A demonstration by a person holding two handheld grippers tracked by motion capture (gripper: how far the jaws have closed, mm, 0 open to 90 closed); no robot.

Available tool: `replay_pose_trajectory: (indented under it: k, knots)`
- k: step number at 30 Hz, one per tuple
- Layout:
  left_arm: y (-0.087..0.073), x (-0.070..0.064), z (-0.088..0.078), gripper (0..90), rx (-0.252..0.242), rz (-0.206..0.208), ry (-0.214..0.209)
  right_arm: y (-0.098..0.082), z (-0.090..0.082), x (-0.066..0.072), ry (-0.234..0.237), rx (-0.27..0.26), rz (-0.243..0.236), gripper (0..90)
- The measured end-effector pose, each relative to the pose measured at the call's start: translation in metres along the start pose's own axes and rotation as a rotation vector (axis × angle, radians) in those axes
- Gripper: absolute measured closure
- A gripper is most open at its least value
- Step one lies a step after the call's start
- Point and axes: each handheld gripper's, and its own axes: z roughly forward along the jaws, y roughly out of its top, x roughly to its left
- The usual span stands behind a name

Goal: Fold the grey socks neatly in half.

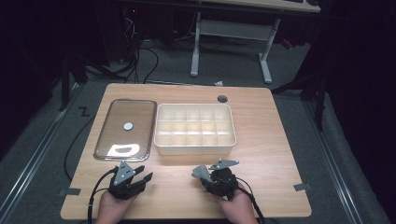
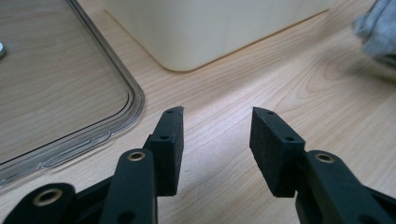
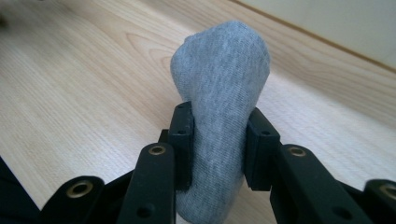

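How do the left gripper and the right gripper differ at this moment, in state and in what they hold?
The left gripper stands open with bare table between its jaws; the right gripper is shut on a grey sock. In the high view, the left gripper sits near the clear lid, the right gripper below the cream divided box. Both are black and hand-held, with a grey plate on top.

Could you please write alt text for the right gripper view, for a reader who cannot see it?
The right gripper has its two black jaws closed on a rolled grey knitted sock, which stands up between them. Beneath it lies the light wooden table, and the wall of a cream plastic compartment box crosses the upper right corner.
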Motion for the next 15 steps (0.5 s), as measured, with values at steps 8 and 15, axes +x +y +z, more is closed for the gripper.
replay_pose_trajectory:
  k: [8, 15]
  knots:
    - [-0.001, -0.004, 0.004, 53.1, -0.005, 0.010, -0.019, 0.002, -0.009, -0.016, -0.056, 0.030, -0.018, 69.6]
    - [-0.002, -0.003, 0.003, 52.4, -0.010, -0.004, -0.039, 0.004, -0.023, -0.032, -0.097, 0.046, -0.023, 69.5]
